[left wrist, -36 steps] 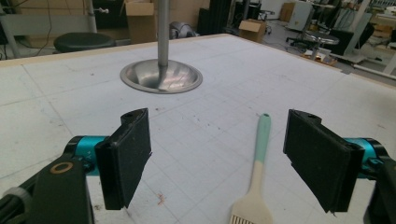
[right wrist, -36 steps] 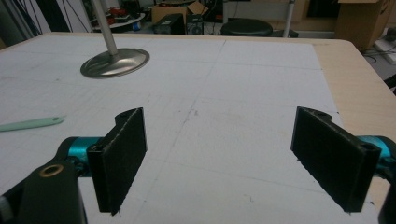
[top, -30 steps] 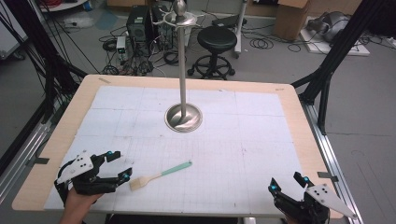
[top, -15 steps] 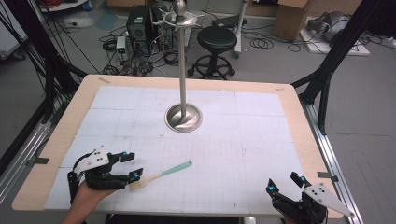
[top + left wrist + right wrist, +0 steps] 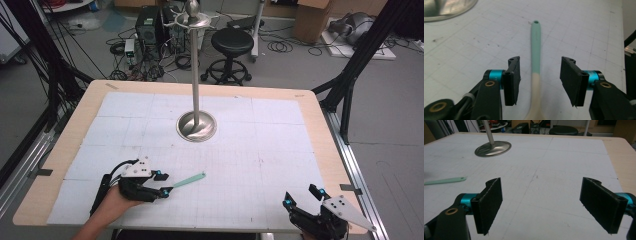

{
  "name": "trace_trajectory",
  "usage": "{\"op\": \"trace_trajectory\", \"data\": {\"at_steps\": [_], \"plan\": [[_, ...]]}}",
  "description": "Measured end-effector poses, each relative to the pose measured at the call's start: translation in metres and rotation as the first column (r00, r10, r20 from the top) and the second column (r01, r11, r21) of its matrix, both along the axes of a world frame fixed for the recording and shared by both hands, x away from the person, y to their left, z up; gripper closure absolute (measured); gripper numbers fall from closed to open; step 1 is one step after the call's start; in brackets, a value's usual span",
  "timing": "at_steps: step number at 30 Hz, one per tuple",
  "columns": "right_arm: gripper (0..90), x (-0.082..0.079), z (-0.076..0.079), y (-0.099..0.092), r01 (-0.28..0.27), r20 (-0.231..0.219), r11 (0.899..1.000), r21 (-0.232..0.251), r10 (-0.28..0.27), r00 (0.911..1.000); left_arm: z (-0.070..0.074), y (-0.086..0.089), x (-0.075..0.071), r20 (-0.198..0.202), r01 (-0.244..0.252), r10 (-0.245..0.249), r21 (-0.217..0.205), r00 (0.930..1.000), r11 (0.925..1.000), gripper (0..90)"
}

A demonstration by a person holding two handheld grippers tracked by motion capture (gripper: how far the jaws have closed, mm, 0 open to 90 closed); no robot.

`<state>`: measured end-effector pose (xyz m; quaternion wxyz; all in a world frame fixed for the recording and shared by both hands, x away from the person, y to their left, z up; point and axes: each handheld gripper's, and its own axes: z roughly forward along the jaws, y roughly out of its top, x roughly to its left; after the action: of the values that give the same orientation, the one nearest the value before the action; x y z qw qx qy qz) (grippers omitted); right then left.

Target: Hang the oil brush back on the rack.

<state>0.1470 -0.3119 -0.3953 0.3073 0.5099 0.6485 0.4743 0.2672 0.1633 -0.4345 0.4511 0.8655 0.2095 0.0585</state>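
Black pads of the left tongs (image 5: 540,80) stand on either side of the spatula (image 5: 535,57), near the table's (image 5: 60,160) front-left corner. Its jaws have just been closing, but a gap shows on each side of the handle, so nothing is gripped yet. The spatula lies flat on the white mat, the cream blade end toward the front edge under the tongs and the mint handle running away toward the middle, its hole at the far tip. In the high view the left tongs (image 5: 161,184) sit right over the blade end of the spatula (image 5: 189,180).

At the front-right corner the right tongs (image 5: 304,197) rest low, wide open and empty, well apart from the spatula.

Farther back, past the table's middle, stands the rack (image 5: 197,125), a steel pole on a round base with hooks at the top.

Judging by this, the reach is done and the grasp is halfway. Closing fully on the handle, lifting, and probably hanging the spatula by its hole are left.
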Motion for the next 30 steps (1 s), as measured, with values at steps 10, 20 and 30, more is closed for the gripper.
{"op": "trace_trajectory", "data": {"at_steps": [10, 20, 30], "plan": [[17.0, -0.0002, 0.0002, -0.0013, 0.004, 0.001, 1.0, 0.001, -0.004, 1.0, -0.0085, -0.0125, 0.0011, -0.002, 0.006, -0.006, 0.098, 1.0, 0.9952, 62.4], [17.0, 0.0005, -0.0007, -0.001, 0.0, -0.004, 1.0, -0.003, 0.0, 1.0, -0.0082, -0.0134, -0.0001, 0.0, -0.016, 0.016, 0.105, 0.9999, 0.9944, 81.3], [17.0, 0.0006, -0.0009, -0.0009, -0.002, -0.004, 1.0, 0.0, 0.002, 1.0, -0.0078, -0.0127, 0.0, -0.003, -0.019, 0.019, 0.103, 0.9998, 0.9945, 81.9]]}}
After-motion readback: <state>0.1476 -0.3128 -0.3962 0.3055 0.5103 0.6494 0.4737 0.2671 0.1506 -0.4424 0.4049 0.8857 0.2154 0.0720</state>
